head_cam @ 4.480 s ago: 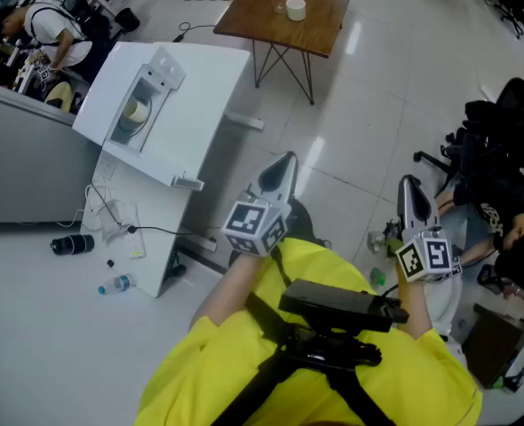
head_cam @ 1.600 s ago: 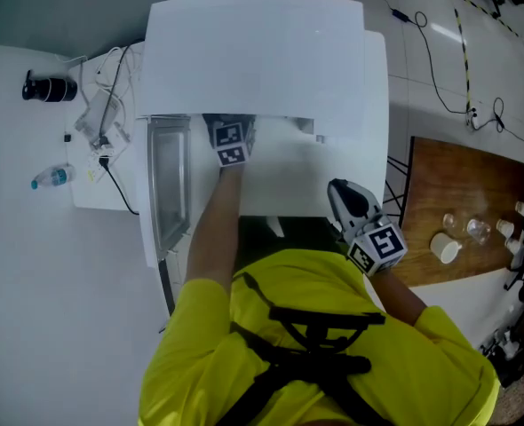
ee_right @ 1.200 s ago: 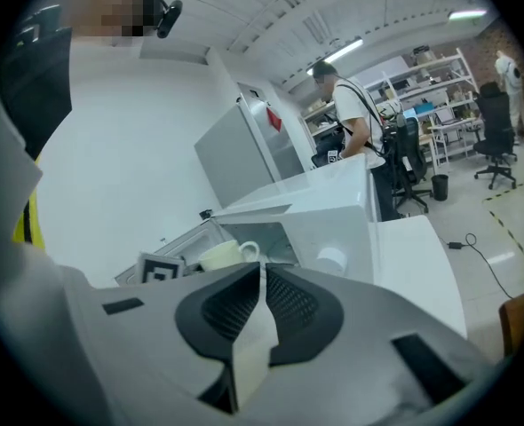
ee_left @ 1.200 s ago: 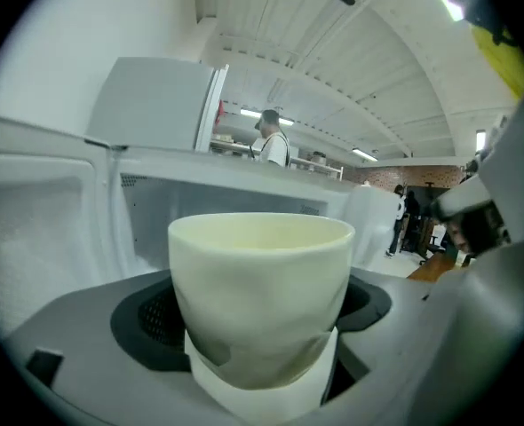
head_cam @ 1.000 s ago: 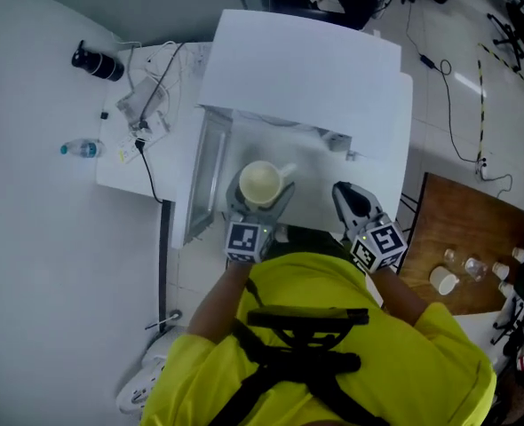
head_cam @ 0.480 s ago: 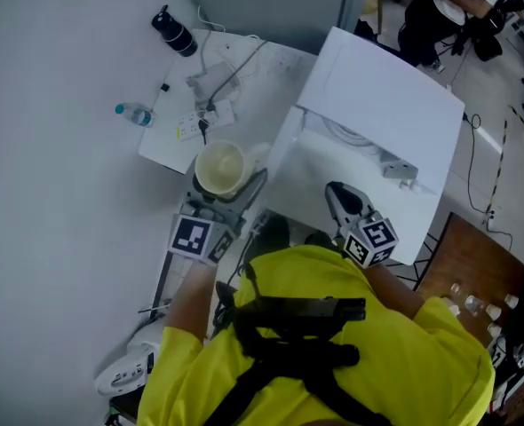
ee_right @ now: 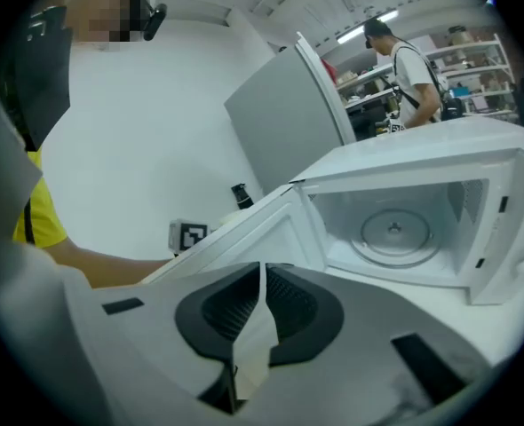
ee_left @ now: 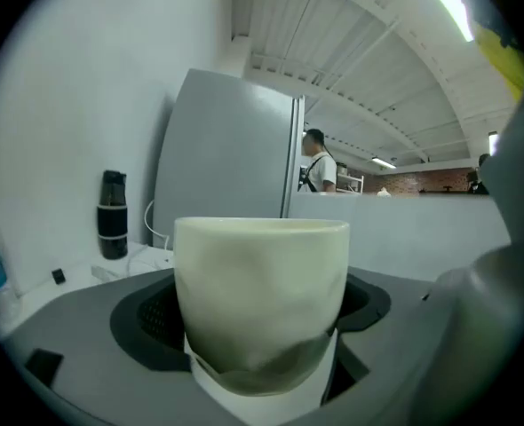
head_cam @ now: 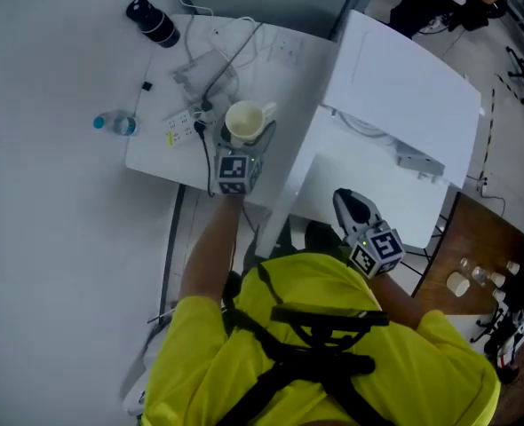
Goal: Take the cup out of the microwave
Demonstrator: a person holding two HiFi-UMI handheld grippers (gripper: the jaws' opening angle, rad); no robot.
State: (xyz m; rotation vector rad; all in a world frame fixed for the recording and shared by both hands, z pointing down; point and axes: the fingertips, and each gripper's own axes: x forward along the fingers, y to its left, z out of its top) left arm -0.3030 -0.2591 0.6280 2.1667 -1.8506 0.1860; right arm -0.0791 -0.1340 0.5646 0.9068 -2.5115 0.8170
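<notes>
**Change.** Cream ceramic cup with side handle (head_cam: 242,121): a second and a half ago the left gripper was reaching into the microwave. One second ago the cup was out in front of the open door. Now it sits over the white side table (head_cam: 155,153), by the table's right edge and close to its near edge. Judgement: the removal itself is done, and only the set-down and release remain.

**Right gripper** (head_cam: 351,204), grey two-jaw tool with marker cube. It hangs close to the body, before the microwave's near edge. Its own view shows the jaws shut pad to pad with nothing between them.

**Left gripper** (head_cam: 248,137), same pattern, arm stretched forward. The jaws stand about a cup's width apart and are clamped on the cup's lower wall. The cup is upright, rim level, handle pointing away to the right. Whether its base touches the table cannot be told.

**White microwave oven** (head_cam: 408,78), right of the table. Its door (head_cam: 299,171) is swung open towards the cup. The right gripper view shows the cavity bare except for the glass turntable (ee_right: 393,232).

**Far edge of table.** Clear plastic water bottle (head_cam: 115,124) lies at the left edge, white cables and power strip (head_cam: 195,69) mid-surface, and a black cylindrical flask (head_cam: 153,25) at the far left corner.
</notes>
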